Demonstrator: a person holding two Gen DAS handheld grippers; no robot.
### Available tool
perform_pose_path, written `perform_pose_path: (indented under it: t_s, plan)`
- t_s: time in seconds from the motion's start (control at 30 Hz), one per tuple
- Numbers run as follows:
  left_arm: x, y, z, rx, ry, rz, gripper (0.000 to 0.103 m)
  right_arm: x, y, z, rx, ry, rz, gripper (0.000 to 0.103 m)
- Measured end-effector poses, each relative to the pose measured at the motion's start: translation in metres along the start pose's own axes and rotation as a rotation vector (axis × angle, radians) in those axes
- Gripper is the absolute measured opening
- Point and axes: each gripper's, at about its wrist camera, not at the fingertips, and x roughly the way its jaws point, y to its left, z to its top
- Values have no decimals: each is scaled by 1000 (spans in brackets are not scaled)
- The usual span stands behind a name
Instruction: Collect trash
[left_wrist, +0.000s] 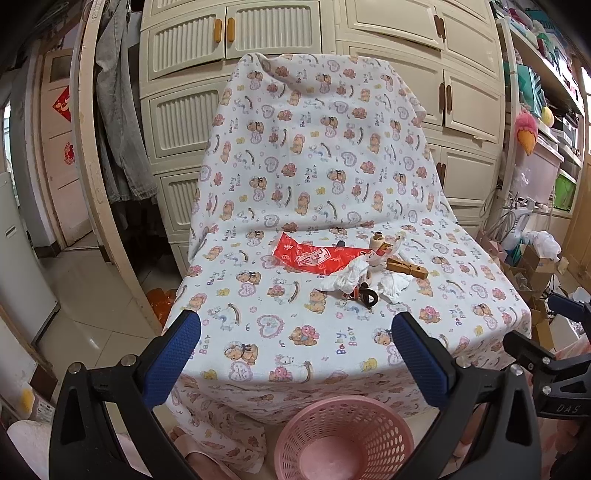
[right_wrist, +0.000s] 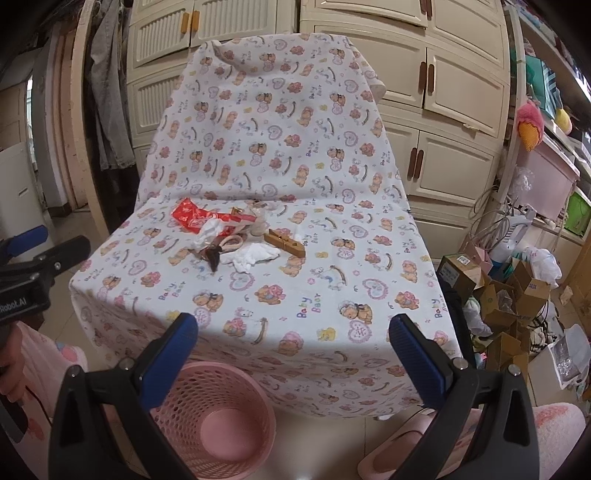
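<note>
- Left gripper (left_wrist: 295, 332) jaws wide, empty, held short of the chair; right gripper (right_wrist: 293, 332) likewise.
- Trash on seat cloth (left_wrist: 295, 343), untouched: red wrapper (left_wrist: 314, 256), crumpled tissues (left_wrist: 345, 277), wooden clip (left_wrist: 406, 269).
- Pink basket (left_wrist: 347, 439) on floor below looks empty; nothing collected yet, I'd say.

Black gripper (left_wrist: 295, 328) w/ blue pads (left_wrist: 173, 362)

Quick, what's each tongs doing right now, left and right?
Left tongs: open, holding nothing.
Right tongs: open, holding nothing.
</note>
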Motion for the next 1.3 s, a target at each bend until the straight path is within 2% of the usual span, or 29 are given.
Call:
perform_pose_path:
  t_s: [1.1, 1.3]
  plan:
    - [-4, -2, 2, 12, -17, -3, 102, -1, 1, 2, -11, -1, -7, 103]
    - [5, -2, -2, 9, 17, 0, 102, -1, 0, 3, 2, 5, 10, 103]
